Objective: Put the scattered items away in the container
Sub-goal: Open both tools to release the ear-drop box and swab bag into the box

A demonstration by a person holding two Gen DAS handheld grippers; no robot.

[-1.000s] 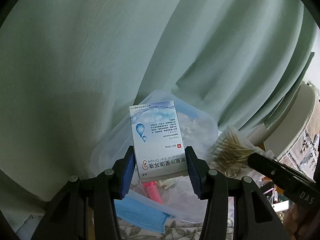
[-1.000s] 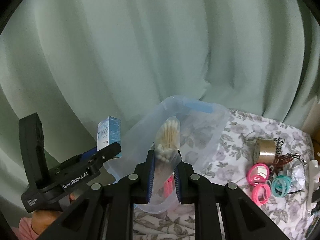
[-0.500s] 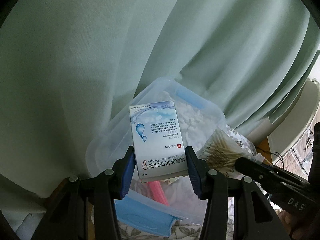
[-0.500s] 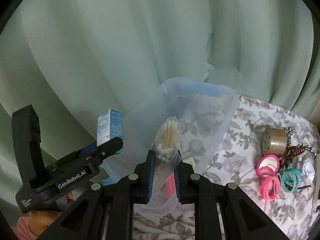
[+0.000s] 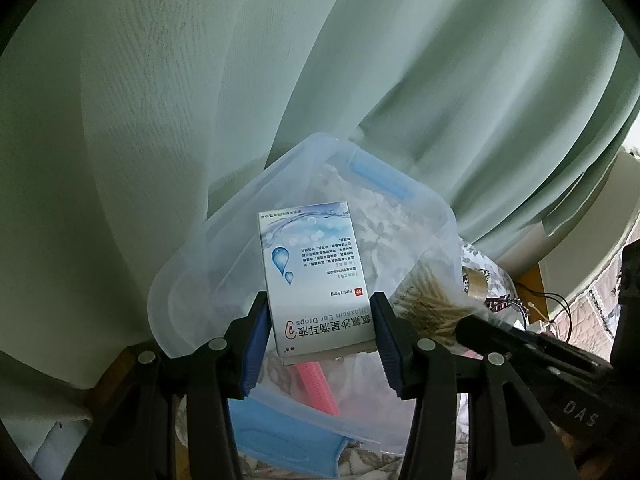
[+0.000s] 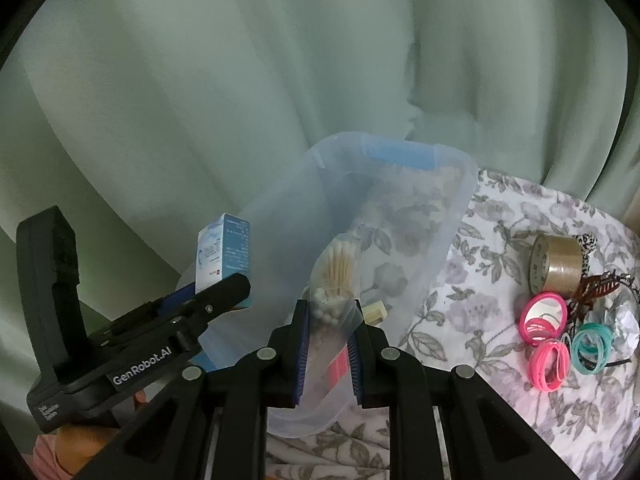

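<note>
My left gripper [image 5: 320,332] is shut on a white and blue ear drops box [image 5: 312,276], held over the clear plastic container [image 5: 248,208]. A clear bag of cotton swabs [image 6: 334,280] is clamped in my right gripper [image 6: 330,344], above the same container [image 6: 448,224]. In the left wrist view the swab bag [image 5: 428,300] and the right gripper's black finger sit at the right. The right wrist view shows the left gripper and its box [image 6: 224,252] at the left. A pink comb [image 5: 316,388] lies inside the container.
The container's blue lid [image 5: 280,440] lies near me beside it. On the floral cloth [image 6: 500,216] to the right lie a roll of brown tape [image 6: 556,268], pink hair ties [image 6: 544,320], teal hair ties [image 6: 592,344] and a brown hair claw [image 6: 600,284]. A pale green curtain [image 6: 280,80] hangs behind.
Both grippers have sunk toward the container with their loads, so more of its inside and rim shows. Neither grip has changed.
</note>
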